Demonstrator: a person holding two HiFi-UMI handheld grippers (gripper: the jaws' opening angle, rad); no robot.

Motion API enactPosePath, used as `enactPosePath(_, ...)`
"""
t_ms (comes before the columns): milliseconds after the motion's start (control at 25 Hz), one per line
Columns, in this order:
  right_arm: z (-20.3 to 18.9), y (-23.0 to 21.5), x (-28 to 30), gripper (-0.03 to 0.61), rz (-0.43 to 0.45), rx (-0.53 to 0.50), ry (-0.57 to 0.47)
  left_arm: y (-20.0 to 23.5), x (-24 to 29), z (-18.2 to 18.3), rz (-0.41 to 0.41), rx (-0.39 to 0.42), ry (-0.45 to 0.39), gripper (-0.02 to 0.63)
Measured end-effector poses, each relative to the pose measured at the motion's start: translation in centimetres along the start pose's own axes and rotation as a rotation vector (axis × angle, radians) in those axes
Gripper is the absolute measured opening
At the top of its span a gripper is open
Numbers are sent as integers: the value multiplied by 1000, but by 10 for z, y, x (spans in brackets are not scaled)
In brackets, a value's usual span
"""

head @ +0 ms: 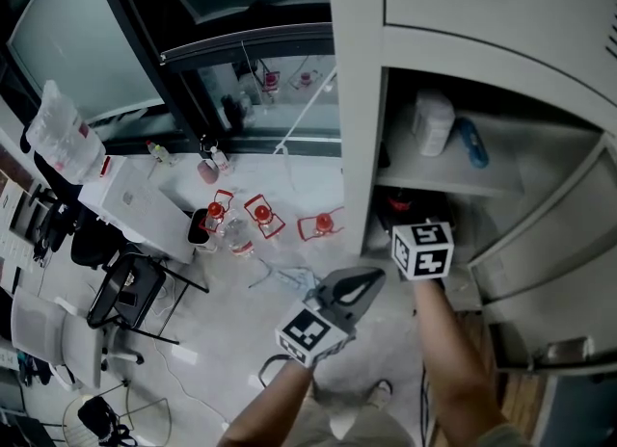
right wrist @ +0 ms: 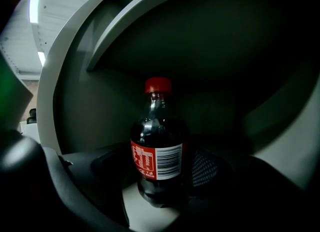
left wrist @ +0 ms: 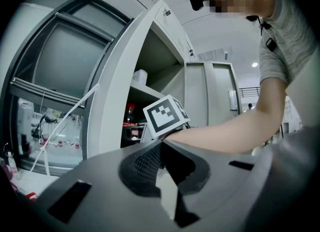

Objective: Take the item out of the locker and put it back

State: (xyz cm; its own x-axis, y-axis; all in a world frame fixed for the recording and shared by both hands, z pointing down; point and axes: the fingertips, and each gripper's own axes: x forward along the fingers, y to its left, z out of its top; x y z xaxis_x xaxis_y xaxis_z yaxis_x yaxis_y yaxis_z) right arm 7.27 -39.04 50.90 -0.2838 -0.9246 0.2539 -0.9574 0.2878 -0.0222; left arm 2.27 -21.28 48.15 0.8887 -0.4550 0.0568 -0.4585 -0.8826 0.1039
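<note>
Bottle (right wrist: 159,151) of dark soda with a red cap is upright in the dim lower compartment of the locker (head: 357,127), and the head view barely shows it. On the left, the left tool (left wrist: 161,148) hangs outside the locker, its jaws pressed together on nothing. Right of it, the right tool (right wrist: 159,188) reaches into that compartment, jaws clamped on the bottle's sides at the label; from above its tips are hidden inside. On the shelf above sit a white jar (head: 432,122) and a blue thing (head: 472,142) too small to identify. The door (head: 540,243) stands open at far right.
</note>
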Motion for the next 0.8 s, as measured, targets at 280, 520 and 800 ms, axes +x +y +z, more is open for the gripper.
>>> enactPosePath(280,5,1,1,324,10,16,-29,1,-3,-2,2,-8,-3,3)
enactPosePath(520,3,-2,1,316,8,-6,-16,0,-3,0,0,-13,-5,3)
enactPosePath(800,2,-2,-1,313,-3,-6,-21,0,-5,1,3,-10,-6,3)
